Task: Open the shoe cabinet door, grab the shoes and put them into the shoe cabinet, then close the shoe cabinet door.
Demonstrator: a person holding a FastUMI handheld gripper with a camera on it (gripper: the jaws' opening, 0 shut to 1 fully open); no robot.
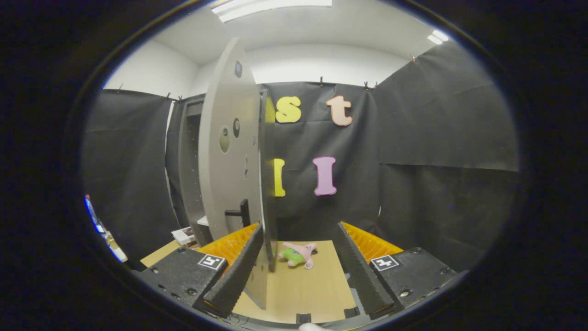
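Wide-open gripper [298,271] straddles the edge of the swung-out grey shoe cabinet door [229,151] (handle [239,212] above the left finger), which could swing shut uncontrolled if bumped.

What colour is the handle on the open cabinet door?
Black, seen in the gripper view: the handle juts from the grey door.

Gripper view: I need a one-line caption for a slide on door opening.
Open claw at the swung-out grey cabinet door, its edge just inside the left finger; pink plush toy on the wooden table ahead.
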